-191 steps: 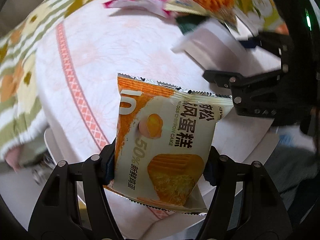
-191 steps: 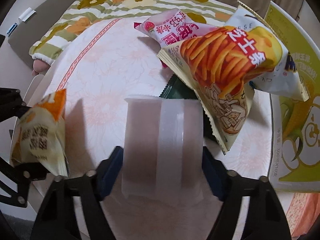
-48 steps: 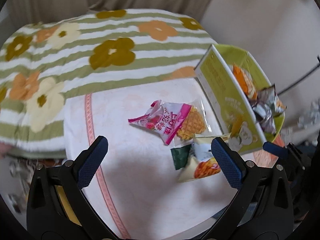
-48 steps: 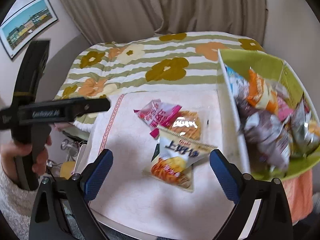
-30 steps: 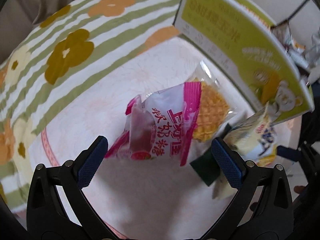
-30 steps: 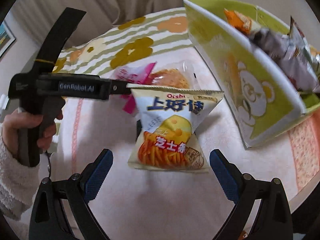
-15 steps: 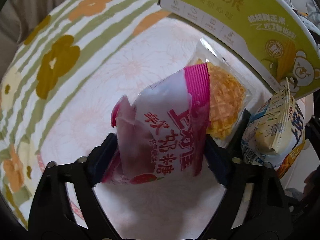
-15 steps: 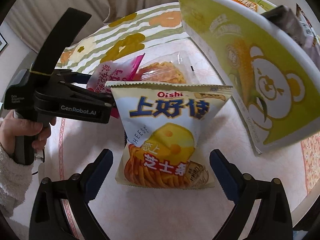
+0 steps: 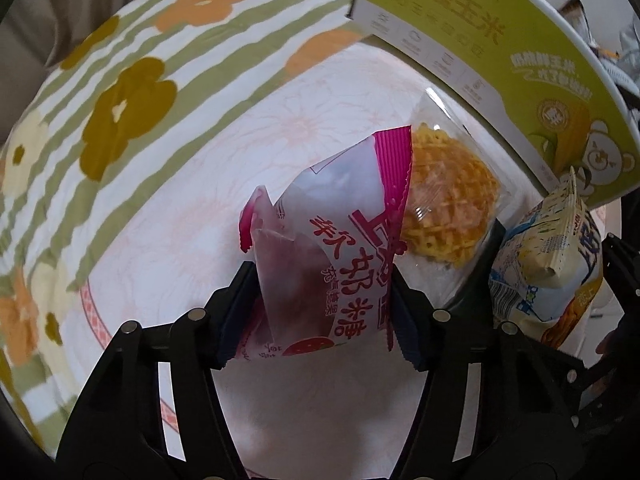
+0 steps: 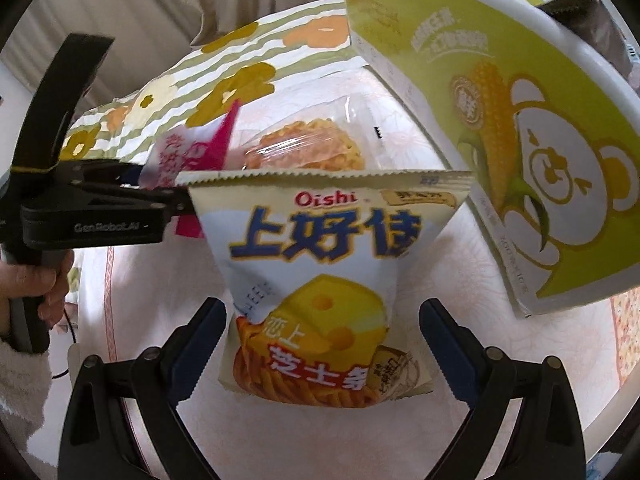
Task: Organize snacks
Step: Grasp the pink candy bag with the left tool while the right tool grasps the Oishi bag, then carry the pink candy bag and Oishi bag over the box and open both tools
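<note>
Near the table's [image 9: 200,184] middle, beside the green corn box [image 10: 500,120], the left gripper [image 9: 324,300] is clamping a soft pink candy packet [image 9: 340,248] across its lower body. The right gripper [image 10: 320,332] is standing apart around a light, puffy Oishi cheese-stick bag [image 10: 320,280]; its slippery film probably wants pinching at the lower sides.

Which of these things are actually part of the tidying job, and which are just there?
Part of the job:
pink candy bag, held by the left gripper
Oishi cheese sticks bag, between the open right gripper
clear-wrapped waffle snack
green snack box

Just there:
flowered blanket
curtain
</note>
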{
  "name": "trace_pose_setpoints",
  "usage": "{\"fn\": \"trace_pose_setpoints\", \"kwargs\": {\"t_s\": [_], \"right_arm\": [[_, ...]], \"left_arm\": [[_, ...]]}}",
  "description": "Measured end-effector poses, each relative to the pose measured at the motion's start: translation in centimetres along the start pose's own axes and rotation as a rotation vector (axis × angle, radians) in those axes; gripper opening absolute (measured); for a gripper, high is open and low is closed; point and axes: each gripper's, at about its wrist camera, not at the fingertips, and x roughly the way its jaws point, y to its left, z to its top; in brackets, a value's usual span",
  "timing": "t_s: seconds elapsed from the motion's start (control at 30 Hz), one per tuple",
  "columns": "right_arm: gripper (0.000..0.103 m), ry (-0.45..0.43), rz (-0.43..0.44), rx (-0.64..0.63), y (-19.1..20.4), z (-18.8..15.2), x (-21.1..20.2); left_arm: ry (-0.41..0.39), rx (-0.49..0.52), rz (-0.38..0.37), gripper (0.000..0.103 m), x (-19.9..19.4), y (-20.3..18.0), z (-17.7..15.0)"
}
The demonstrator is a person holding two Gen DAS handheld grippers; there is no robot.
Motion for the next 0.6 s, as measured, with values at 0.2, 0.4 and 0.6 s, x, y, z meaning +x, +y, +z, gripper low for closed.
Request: {"fn": "trace_pose_setpoints", "kwargs": {"t_s": [0.2,0.4,0.6], "right_arm": [[0.096,-0.013,-0.003,0.000,-0.1,0.2,-0.4],[0.064,0.021,0.019,-0.046,0.5,0.5,0.0],[0.056,-0.018,0.048,-0.108,1.9,0.8,-2.1]], "left_arm": [[-0.026,-0.088,-0.013,0.059,-1.5,1.3,-2.0],[-0.060,-0.175,-0.023,0.059,-3.4,2.2,-4.2],[-0.119,-0.250,-0.028,0.059,-6.5,2.4,-5.7]]}}
